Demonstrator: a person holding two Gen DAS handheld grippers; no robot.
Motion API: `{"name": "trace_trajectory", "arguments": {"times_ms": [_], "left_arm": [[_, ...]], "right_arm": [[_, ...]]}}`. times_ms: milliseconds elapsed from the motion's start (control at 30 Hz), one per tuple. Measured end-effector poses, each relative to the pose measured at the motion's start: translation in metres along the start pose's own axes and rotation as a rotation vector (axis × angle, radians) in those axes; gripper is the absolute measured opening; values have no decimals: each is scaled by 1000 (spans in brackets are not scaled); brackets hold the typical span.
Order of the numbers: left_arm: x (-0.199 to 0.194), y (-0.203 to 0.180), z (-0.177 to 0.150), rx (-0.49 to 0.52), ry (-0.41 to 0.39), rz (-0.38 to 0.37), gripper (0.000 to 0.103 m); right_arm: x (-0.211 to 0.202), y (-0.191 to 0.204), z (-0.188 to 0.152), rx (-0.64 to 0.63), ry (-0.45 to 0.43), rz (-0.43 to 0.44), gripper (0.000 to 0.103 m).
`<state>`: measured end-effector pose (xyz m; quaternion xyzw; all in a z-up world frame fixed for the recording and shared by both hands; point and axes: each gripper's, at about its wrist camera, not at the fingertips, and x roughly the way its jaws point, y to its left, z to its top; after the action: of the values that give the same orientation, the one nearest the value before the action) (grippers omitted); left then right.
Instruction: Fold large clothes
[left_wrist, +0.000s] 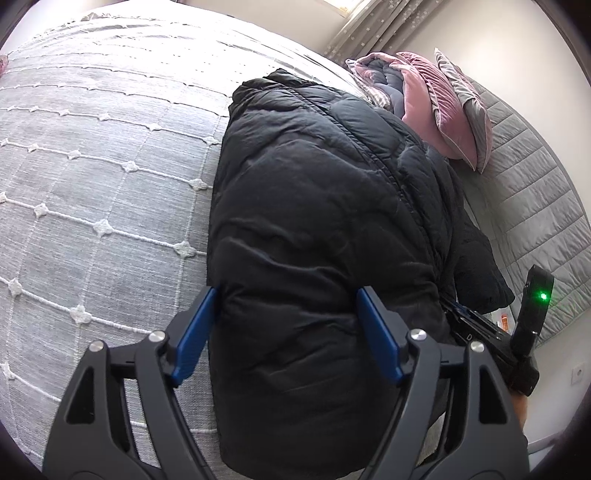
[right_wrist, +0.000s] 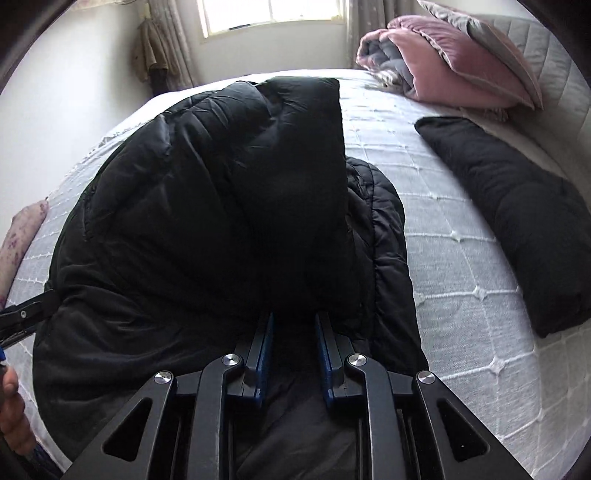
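A large black puffer jacket (left_wrist: 314, 221) lies partly folded on the grey quilted bed (left_wrist: 92, 184). My left gripper (left_wrist: 286, 306) is open, its blue pads either side of the jacket's near edge. In the right wrist view the jacket (right_wrist: 184, 206) fills the middle, with a sleeve or side panel folded over its top. My right gripper (right_wrist: 293, 332) is closed on a fold of the jacket at its near edge. The left gripper's tip (right_wrist: 29, 310) shows at the jacket's left edge. The right gripper's body (left_wrist: 517, 332) shows beyond the jacket's right side.
Pink and grey pillows (right_wrist: 461, 66) are stacked at the head of the bed, also in the left wrist view (left_wrist: 436, 107). A second folded black garment (right_wrist: 517, 214) lies on the bed to the right. A padded grey headboard (left_wrist: 535, 206) and a window (right_wrist: 273, 14) lie behind.
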<state>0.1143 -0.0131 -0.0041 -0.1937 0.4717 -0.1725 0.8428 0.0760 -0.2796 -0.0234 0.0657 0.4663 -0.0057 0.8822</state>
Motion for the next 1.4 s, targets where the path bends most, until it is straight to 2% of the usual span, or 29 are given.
{"name": "trace_trajectory", "arguments": {"times_ms": [167,200,233,300,333,400,467,567,667,733,800,933,1067,1200,1400], "left_arm": [[-7,14,3,-36,6,-19,77],[-9,17,3,-44,4,-17,77],[-12,21,4,-53,1,-18,78],[-15,26,3,-59,-5,-16,78],[-16,30,2,-59,-7,-11,78],[-17,33,-1,-58,-4,-7,80],[-15,34,-2,-57,6,-22,81],[-15,38,-4,-76,23,-56,81],[-15,42,-7,-112,41,-91,81],[-15,42,-9,-123,48,-108,81],[-13,40,-10,-124,56,-122,81],[-7,38,-14,-139,71,-156,82],[-2,35,-18,-136,74,-164,89],[5,26,-22,-106,80,-159,96],[11,23,-26,-96,110,-173,98]], "right_arm": [[-15,-16,1,82,-40,72,30],[-18,-20,1,97,-45,79,39],[-20,-24,0,105,-47,62,60],[-25,-30,0,109,-66,-24,83],[-28,-34,0,112,-78,-51,83],[-28,-41,-3,139,-70,-22,84],[-23,-53,-7,197,-27,53,84],[-16,-75,-16,319,33,216,84],[-16,-86,-21,394,47,349,84],[-17,-85,-23,397,55,416,84],[-12,-78,-23,359,82,415,85],[-9,-60,-33,291,118,350,91],[2,-64,-32,325,148,365,96],[7,-70,-36,333,166,343,102],[24,-77,-41,390,214,386,103]]}}
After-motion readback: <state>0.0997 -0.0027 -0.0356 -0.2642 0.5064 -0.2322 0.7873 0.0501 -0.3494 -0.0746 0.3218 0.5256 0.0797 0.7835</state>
